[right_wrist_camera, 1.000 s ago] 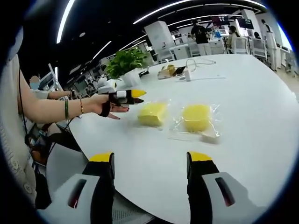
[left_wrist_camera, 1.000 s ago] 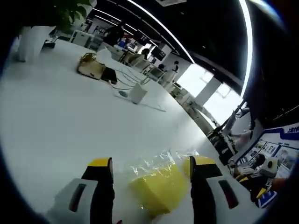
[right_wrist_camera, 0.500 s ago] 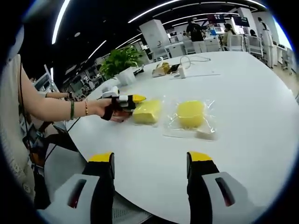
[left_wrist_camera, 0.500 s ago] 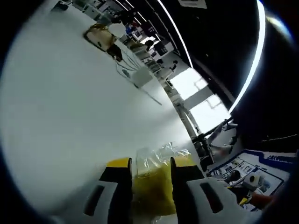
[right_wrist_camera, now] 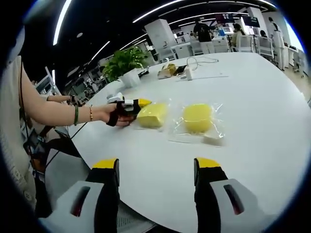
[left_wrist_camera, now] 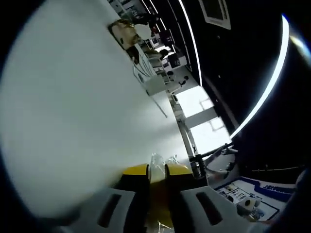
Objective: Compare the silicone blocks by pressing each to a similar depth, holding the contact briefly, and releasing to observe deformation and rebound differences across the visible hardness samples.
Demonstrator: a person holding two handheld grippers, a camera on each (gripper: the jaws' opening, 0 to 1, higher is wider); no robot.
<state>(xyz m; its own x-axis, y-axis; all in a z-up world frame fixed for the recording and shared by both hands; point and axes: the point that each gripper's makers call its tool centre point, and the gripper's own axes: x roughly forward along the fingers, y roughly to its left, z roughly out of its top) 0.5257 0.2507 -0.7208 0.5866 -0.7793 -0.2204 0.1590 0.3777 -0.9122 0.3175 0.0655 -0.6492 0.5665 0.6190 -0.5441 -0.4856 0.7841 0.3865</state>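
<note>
I've got the left gripper clamped narrow on the bagged rectangular yellow silicone block at centre frame to test its give, while my right gripper waits wide and empty, the round yellow bagged block beside it on the white bench.

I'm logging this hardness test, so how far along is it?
In hand: the left claw is squeezing the square yellow block in its clear bag. Nothing looks finished yet. Left: releasing it, then pressing the round yellow block, which lies untouched while the right claw hangs open short of it.
</note>
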